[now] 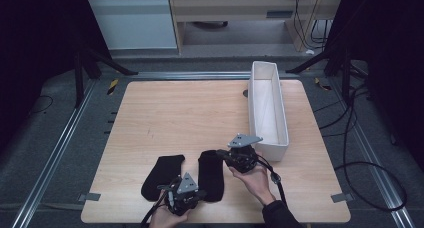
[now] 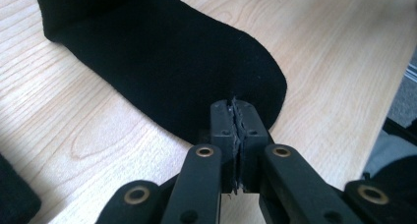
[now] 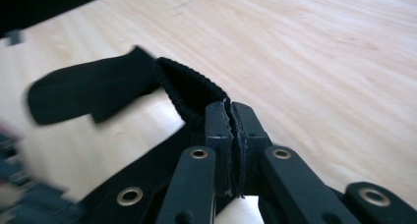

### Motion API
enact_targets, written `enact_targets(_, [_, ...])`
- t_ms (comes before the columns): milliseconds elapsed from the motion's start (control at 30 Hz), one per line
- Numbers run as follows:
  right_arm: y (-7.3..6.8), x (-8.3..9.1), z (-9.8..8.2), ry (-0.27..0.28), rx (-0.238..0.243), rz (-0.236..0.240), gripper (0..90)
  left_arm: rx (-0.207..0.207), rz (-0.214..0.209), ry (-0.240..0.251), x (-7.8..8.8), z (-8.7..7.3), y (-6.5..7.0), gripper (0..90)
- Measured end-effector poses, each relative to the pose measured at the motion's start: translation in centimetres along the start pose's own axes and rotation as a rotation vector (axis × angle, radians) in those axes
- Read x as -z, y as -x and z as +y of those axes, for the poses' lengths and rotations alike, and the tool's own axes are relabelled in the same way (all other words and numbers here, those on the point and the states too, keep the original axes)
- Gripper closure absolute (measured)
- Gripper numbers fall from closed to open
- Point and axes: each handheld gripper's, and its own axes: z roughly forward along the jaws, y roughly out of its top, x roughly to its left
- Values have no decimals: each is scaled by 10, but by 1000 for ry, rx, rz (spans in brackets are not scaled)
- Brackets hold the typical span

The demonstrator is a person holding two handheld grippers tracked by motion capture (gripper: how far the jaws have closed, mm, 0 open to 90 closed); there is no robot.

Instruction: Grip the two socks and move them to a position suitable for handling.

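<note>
Two black socks lie side by side at the table's (image 1: 165,113) near edge. Left claw (image 2: 237,106) is clamped tight on the toe end of the right sock (image 1: 211,174). Right claw (image 3: 230,108) pinches that sock's ribbed cuff, lifting it. Left sock (image 1: 160,175) lies flat, untouched. White bin (image 1: 267,108) sits just beyond.

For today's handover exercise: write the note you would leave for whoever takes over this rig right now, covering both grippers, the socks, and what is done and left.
Left gripper: shut on the near end of the right sock, which lies flat on the table.
Right gripper: shut on the far end of that right sock, lifting its edge off the wood.
Left sock: flat beside it, untouched.
White bin: at the table's right side, nothing visible inside.
Done: one sock gripped at both ends.
Left, probably: move both socks, perhaps into the bin.
</note>
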Motion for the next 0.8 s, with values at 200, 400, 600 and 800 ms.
enact_targets(200, [6, -15, 13, -15, -12, -93, 870, -22, -21, -24, 9, -9, -3, 873])
enact_targets(400, [10, -42, 16, -43, 11, -239, 867, -18, -12, -44, 12, -13, -8, 873])
enact_targets(600, [23, -66, 12, -86, -12, -324, 863, -6, 8, -46, 13, -15, -11, 872])
enact_targets(800, [28, -76, 8, -121, 7, -361, 838, 1, 23, -45, 14, -15, -13, 870])
